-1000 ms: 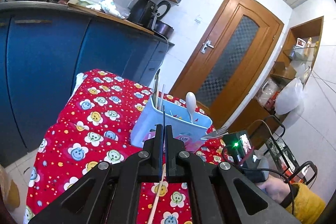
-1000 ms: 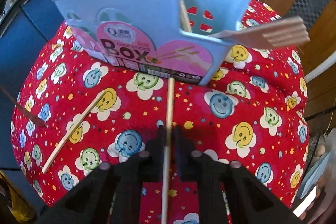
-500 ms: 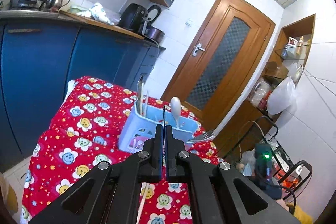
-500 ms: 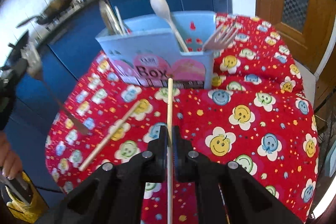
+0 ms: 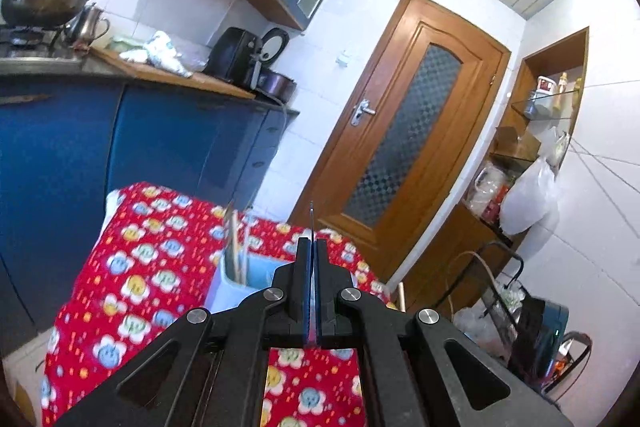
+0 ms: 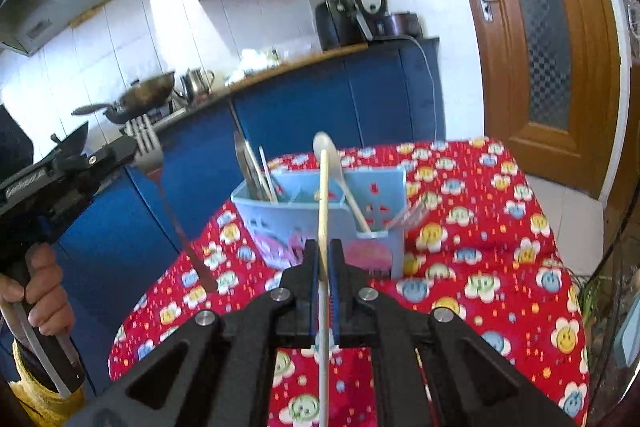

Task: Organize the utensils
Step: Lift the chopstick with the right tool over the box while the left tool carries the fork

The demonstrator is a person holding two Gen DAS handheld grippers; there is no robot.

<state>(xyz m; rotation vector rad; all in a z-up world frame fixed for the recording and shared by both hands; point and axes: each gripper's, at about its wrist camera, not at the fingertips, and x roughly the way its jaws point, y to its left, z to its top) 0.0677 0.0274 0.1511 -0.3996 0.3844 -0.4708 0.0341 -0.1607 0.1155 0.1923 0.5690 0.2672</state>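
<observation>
A: Left view, what's my left tool (image 5: 311,267) doing?
B: Pinching a fork (image 5: 311,223) edge-on, above the blue box (image 5: 240,283).
A: Right view?
B: My right tool (image 6: 325,259) clamps a chopstick (image 6: 323,211), aimed at the box (image 6: 304,223) on the counter (image 6: 500,259), I'd guess for dropping in.

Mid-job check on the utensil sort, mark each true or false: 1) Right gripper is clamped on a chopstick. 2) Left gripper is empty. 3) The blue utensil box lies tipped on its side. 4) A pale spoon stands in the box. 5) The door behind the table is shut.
1) True: the right gripper is shut on the wooden chopstick.
2) False: the left gripper is shut on a fork, tines up, handle hanging down over the red tablecloth.
3) False: the blue utensil box stands upright on the cloth.
4) True: the pale spoon leans inside it, bowl up.
5) True: the wooden door is closed.
</observation>
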